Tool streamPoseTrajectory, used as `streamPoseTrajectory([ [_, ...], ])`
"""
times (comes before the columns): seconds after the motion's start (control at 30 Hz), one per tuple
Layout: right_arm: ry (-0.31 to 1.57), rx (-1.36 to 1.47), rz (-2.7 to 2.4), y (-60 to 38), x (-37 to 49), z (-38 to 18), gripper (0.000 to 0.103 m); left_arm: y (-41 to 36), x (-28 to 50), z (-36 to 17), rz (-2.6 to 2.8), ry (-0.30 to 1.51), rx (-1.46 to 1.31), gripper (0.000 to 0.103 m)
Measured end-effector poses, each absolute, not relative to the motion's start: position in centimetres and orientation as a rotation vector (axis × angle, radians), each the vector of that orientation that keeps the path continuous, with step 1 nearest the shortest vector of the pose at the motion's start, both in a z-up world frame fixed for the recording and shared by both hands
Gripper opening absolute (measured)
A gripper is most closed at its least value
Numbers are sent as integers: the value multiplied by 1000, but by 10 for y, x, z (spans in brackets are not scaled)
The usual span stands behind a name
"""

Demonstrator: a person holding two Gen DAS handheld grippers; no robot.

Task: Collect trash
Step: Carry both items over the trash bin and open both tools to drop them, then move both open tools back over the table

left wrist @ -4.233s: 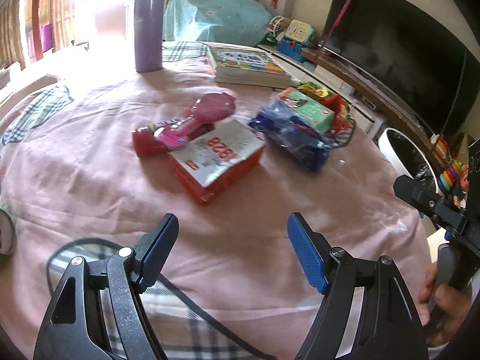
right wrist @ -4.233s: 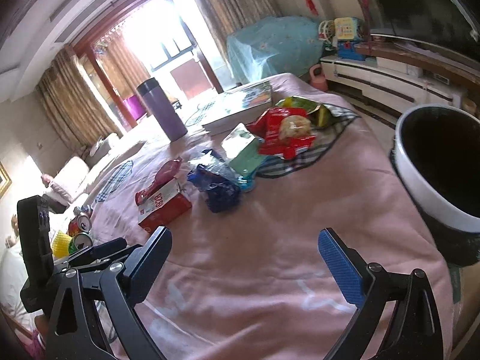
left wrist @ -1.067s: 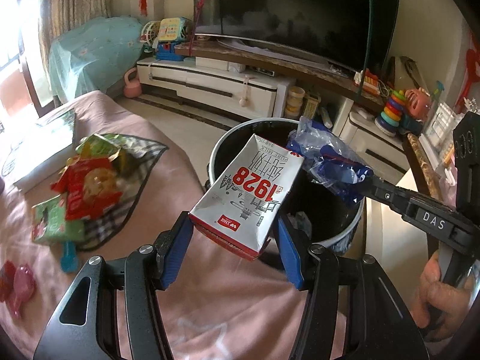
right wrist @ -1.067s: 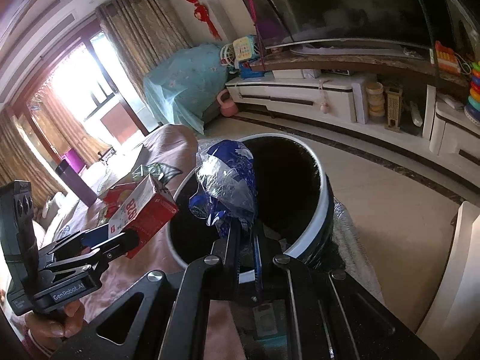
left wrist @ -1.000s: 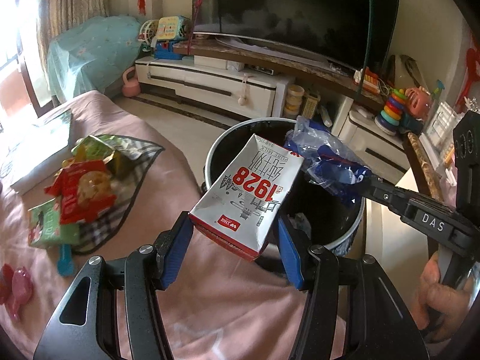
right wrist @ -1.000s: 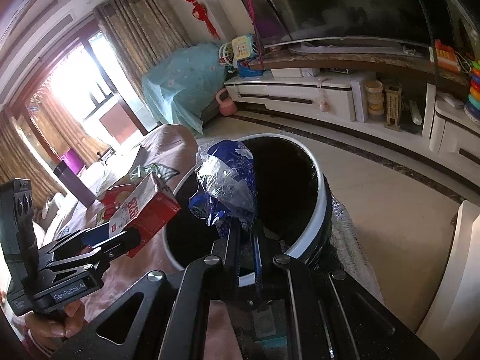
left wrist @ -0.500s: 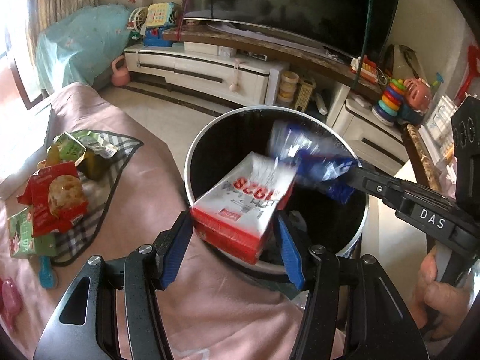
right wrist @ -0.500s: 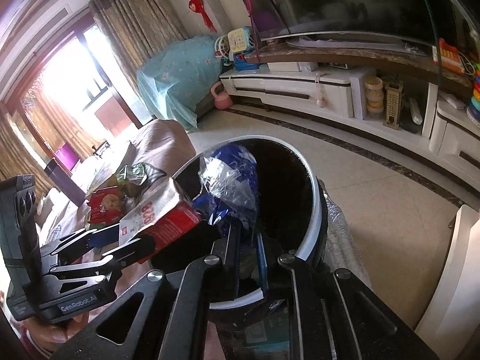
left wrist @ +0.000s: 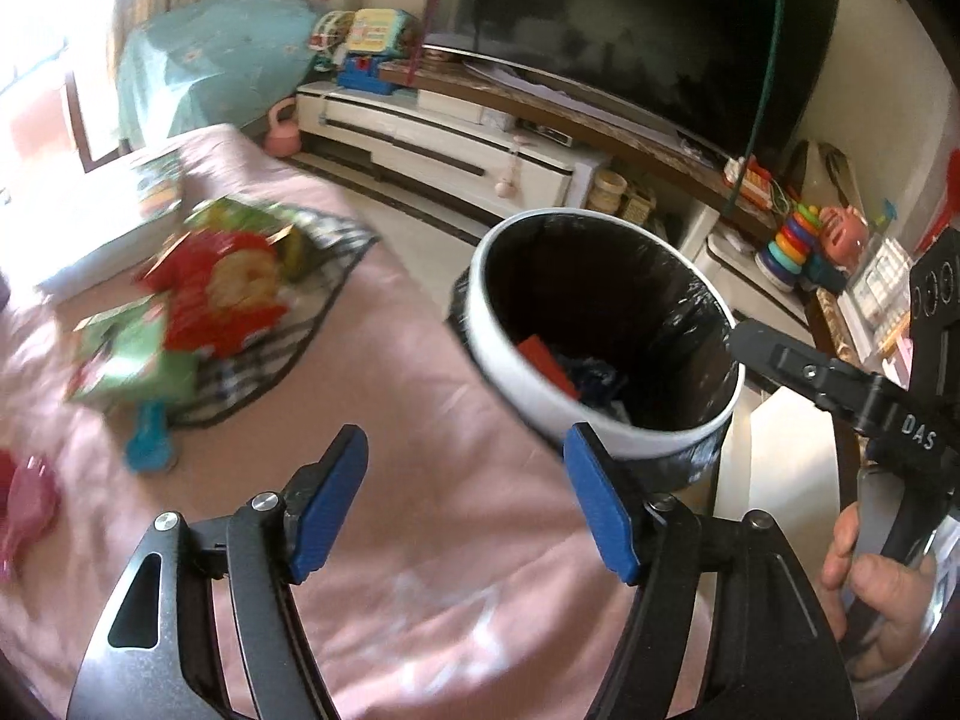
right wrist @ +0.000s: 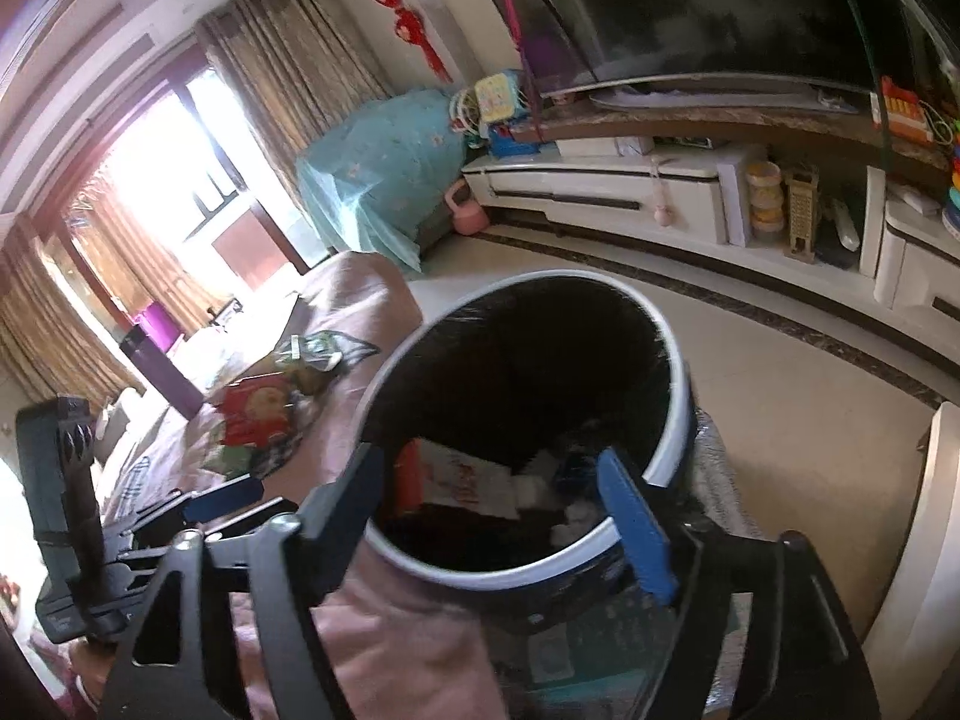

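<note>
Trash [right wrist: 462,480] lies in the bin [left wrist: 528,384] past both sets of jaws, which are opening with nothing between them, because they let go.

Home living room: television [left wrist: 630,30], media cabinet [right wrist: 630,192], curtains [right wrist: 288,90], toys [left wrist: 792,240].

Pink-covered table [left wrist: 420,432], checked cloth [left wrist: 312,324], snack packets [left wrist: 222,294], book [left wrist: 108,228]
</note>
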State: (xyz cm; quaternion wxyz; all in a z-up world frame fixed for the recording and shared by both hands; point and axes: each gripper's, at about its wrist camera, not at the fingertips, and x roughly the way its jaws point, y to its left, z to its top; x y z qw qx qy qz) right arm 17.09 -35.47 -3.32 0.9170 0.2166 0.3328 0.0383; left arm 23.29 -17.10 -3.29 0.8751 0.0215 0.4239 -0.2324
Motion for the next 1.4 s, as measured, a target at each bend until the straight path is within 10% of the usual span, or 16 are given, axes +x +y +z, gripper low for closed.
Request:
streamPoseTrajectory([
  [1.4, 803, 323, 412, -144, 195, -57, 91, 66, 198, -43, -167, 838, -42, 70],
])
